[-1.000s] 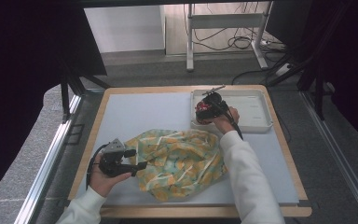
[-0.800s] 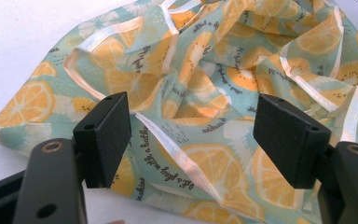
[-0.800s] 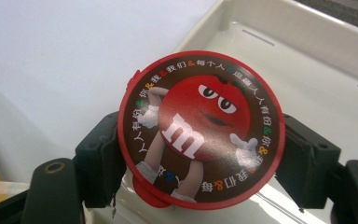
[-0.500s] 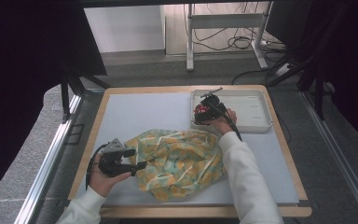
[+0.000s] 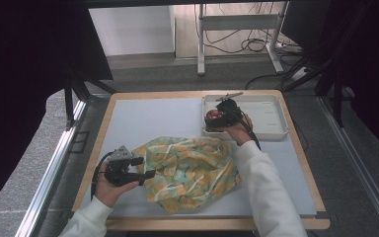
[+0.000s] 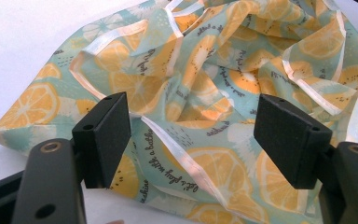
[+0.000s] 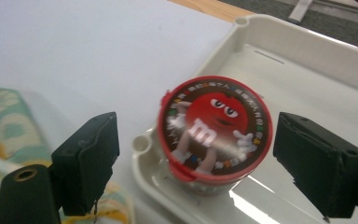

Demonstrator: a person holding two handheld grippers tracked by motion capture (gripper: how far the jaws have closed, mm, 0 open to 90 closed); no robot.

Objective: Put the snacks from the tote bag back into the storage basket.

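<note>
Straddling the candy tub [image 7: 214, 135] at the tray's [image 5: 271, 129] near-left corner, the right gripper [image 7: 214, 158] gapes — left gripper [image 6: 193, 140] open over the cloth [image 6: 223, 74].

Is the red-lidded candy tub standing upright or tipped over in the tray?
Upright: the candy tub stands in a corner of the white tray, its red lid facing up, between the open jaws of the right claw.

My high view is evenly lit, its edges dark. Glare streaks the shallow white plastic tray [image 7: 261, 196] — the red-lidded round candy tub [image 7: 214, 128] blurs slightly.
</note>
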